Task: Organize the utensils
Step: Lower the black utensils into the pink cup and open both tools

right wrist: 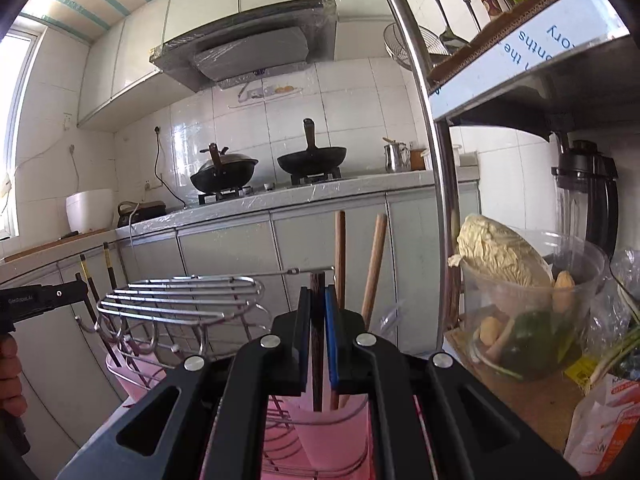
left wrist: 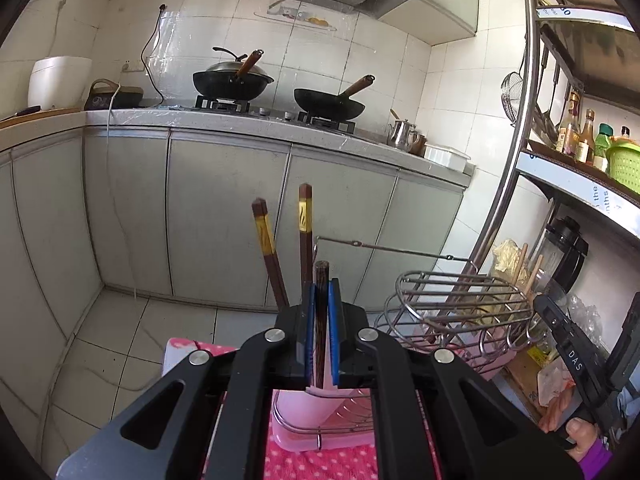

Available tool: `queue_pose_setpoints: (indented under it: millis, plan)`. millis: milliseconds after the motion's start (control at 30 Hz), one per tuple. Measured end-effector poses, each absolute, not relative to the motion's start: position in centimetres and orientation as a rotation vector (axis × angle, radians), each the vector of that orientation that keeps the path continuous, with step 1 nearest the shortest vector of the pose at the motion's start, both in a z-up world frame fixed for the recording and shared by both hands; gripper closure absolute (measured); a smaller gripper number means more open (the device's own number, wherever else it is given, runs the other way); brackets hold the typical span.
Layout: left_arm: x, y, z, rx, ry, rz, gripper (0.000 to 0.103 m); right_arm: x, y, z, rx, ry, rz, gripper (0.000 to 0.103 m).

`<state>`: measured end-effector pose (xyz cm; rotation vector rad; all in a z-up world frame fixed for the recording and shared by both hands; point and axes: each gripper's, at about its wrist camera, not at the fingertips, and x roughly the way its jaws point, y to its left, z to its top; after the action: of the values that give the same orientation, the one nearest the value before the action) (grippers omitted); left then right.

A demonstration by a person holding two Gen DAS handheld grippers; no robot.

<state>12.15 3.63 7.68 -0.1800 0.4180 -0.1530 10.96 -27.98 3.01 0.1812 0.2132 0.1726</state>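
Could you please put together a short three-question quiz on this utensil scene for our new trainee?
1. True or false: the left gripper is shut on a dark chopstick.
2. How many gold-banded chopsticks stand behind the left gripper's fingers?
3. Which does the right gripper hold? A) ladle B) dark chopstick C) nothing

Key: 1 true; 2 two; 3 B. Each chopstick stands upright over a pink cup in the wire rack.
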Motion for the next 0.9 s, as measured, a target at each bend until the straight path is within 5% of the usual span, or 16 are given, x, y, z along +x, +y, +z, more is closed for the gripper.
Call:
queue_pose_setpoints:
  millis: [400,467,567,700,900]
  plan:
    - [12.5,3.4,4.9,-0.181,0.489,-0.138,0.097,11.4,-28.8,1.6,0.213,0.316,0.177,0.095]
    - [12.4,3.3,4.9,-0.171,0.486,-0.132,0.097,11.4,-29.0,1.7,0.219,0.326,0.182,0.091]
    - [12.1,3.3,5.0,-0.156,0.478,-0.129,0.095,11.2,-29.2,1.9,0.227,0.33,0.187,0.073]
    - [11.1,3.6,5.8,-0.163,0.449,-0.127,0.072,10.6,-29.5,2.6,0.23,0.32,0.181,0.069]
    - [9.3,4.7,7.1,-0.197,0.417,-0.112,0.069,8.7,-29.9,3.9,0.235,0.296,0.175,0.069]
